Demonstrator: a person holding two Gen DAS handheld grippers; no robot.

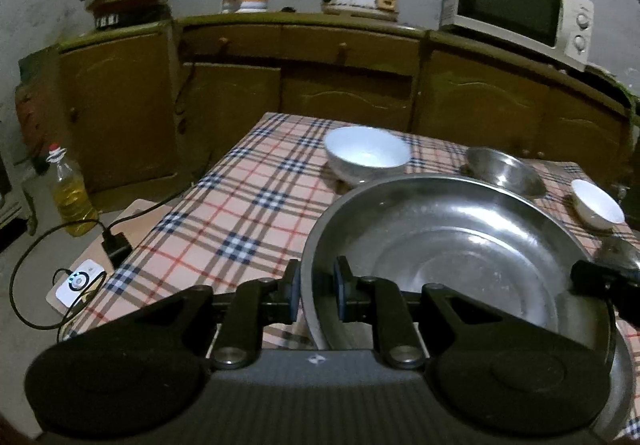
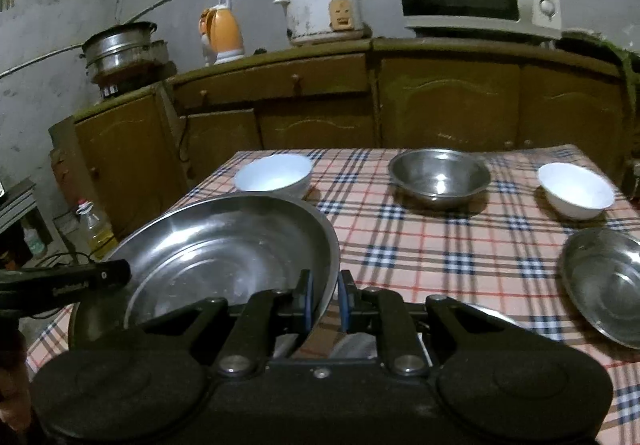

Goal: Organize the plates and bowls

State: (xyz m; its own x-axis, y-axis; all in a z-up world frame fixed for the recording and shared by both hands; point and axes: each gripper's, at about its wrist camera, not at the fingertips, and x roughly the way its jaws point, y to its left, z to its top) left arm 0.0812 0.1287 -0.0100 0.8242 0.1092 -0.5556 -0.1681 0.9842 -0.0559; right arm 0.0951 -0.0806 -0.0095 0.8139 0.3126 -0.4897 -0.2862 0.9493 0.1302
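Both tongs were clamped on the large steel basin (image 1: 460, 245) — left tongs (image 1: 316, 291) on its left rim, right tongs (image 2: 326, 303) on its right rim — above the checked desk (image 2: 440, 257).

Left tool (image 1: 316, 293) nearly closed, angled downward; right tool (image 2: 325, 303) — likewise, both clamped

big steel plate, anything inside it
Nothing shows inside the big steel plate; its visible base is bare metal. The left gripper and right gripper clamp opposite rims and hide its near edge.
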